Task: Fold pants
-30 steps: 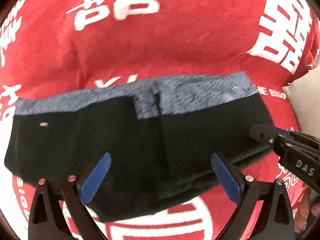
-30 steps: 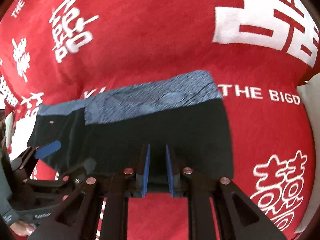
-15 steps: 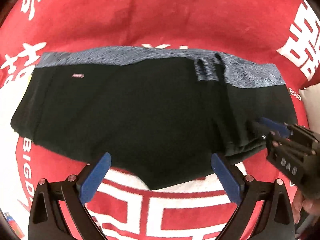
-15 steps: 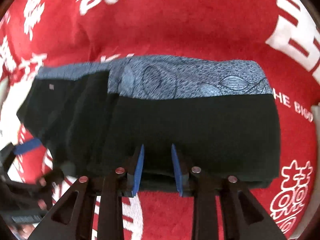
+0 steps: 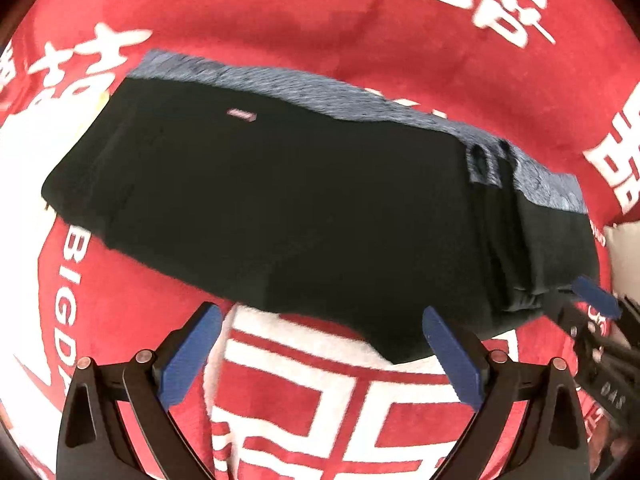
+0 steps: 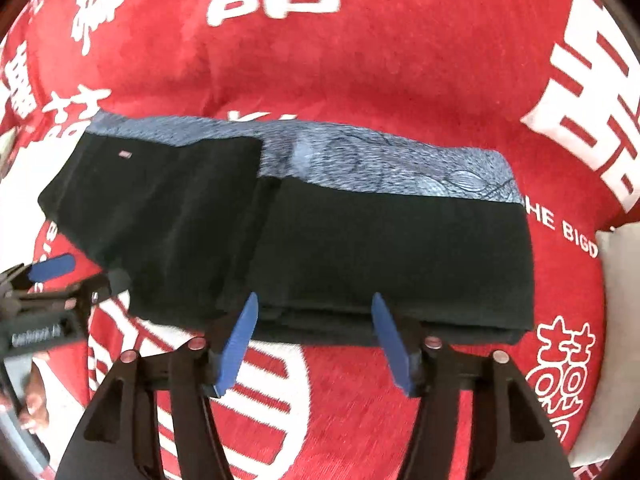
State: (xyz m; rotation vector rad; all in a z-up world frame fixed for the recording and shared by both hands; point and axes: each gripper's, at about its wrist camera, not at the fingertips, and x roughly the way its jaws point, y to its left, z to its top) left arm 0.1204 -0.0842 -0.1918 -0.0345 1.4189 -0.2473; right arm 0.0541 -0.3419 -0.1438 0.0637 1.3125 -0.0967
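Note:
The black pants with a blue-grey patterned waistband lie folded into a flat bundle on the red blanket; they also show in the right wrist view. My left gripper is open and empty, just in front of the bundle's near edge. My right gripper is open, its blue fingertips at the near edge of the folded stack, holding nothing. The right gripper also shows in the left wrist view, and the left gripper in the right wrist view.
The red blanket with white characters and lettering covers the whole surface. A white cushion or cloth edge lies at the right. A hand holds the left gripper at the lower left.
My right gripper has opened and let go of the pants' near edge. My left gripper has drawn back from over the bundle and stayed open. The pants now lie flat.

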